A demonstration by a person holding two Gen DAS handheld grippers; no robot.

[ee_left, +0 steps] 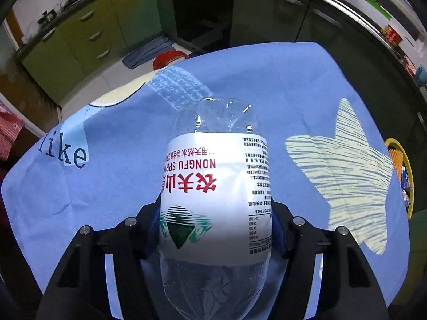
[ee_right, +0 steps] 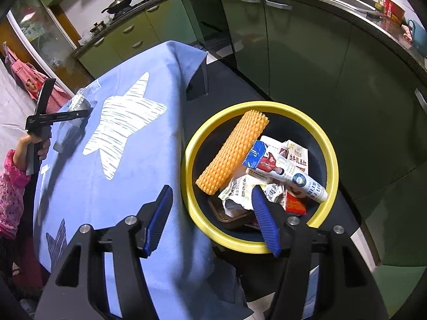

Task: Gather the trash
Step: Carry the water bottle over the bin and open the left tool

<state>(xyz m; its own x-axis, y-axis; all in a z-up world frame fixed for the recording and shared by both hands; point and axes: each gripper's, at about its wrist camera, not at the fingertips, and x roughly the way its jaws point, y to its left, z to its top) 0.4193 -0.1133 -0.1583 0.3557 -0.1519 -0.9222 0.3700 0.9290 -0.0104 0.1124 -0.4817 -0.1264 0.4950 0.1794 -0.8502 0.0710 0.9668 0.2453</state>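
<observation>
A clear plastic water bottle [ee_left: 213,186] with a white label lies on the blue star-print tablecloth [ee_left: 267,85]. My left gripper [ee_left: 216,213] is shut on it, blue pads against both sides of the label. The right wrist view shows the same gripper [ee_right: 61,114] and bottle [ee_right: 78,102] at the table's far left. My right gripper [ee_right: 210,190] stands open and empty over the table edge and the rim of the yellow-rimmed bin [ee_right: 186,160]. The bin holds an orange foam net [ee_right: 232,152], a milk carton [ee_right: 296,157] and several wrappers.
The bin [ee_left: 408,160] stands on the floor off the table's right edge. Green kitchen cabinets [ee_right: 307,53] curve behind it, with pans [ee_right: 120,2] on the stove. A hand in a pink sleeve [ee_right: 13,184] holds the left gripper. A red object [ee_left: 168,57] lies on the floor beyond the table.
</observation>
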